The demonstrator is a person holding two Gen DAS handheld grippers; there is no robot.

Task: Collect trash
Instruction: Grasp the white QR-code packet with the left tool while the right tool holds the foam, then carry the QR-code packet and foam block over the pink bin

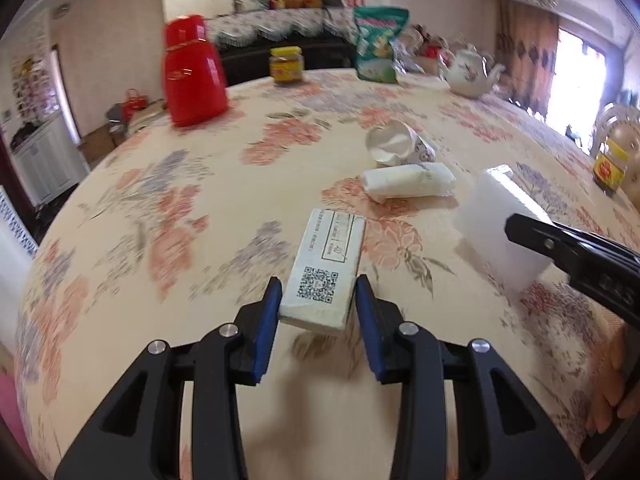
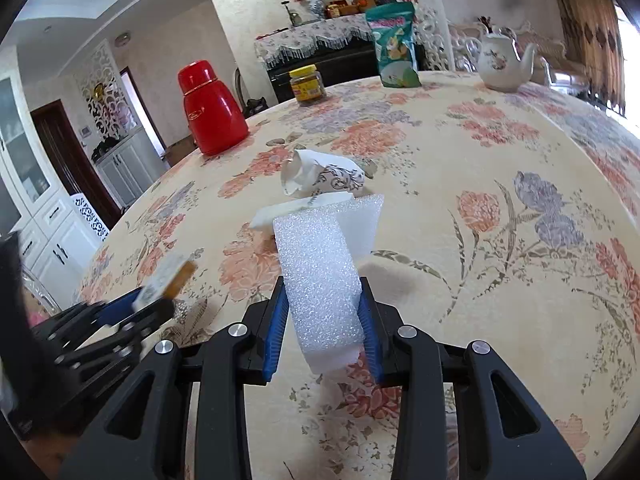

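Both grippers hold trash — the left gripper (image 1: 316, 312) pinches a small flat white paper box (image 1: 326, 270), the right gripper (image 2: 324, 320) squeezes a white foam block (image 2: 320, 280) — but a crushed paper cup (image 1: 398, 142) and a white wrapped roll (image 1: 408, 180) wait on the flowered tablecloth (image 1: 160, 200)

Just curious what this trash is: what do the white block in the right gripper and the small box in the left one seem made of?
White block: probably plastic packing foam, its matte surface finely bubbled. Small box: likely printed cardboard, with flat faces, crisp edges and a QR code.
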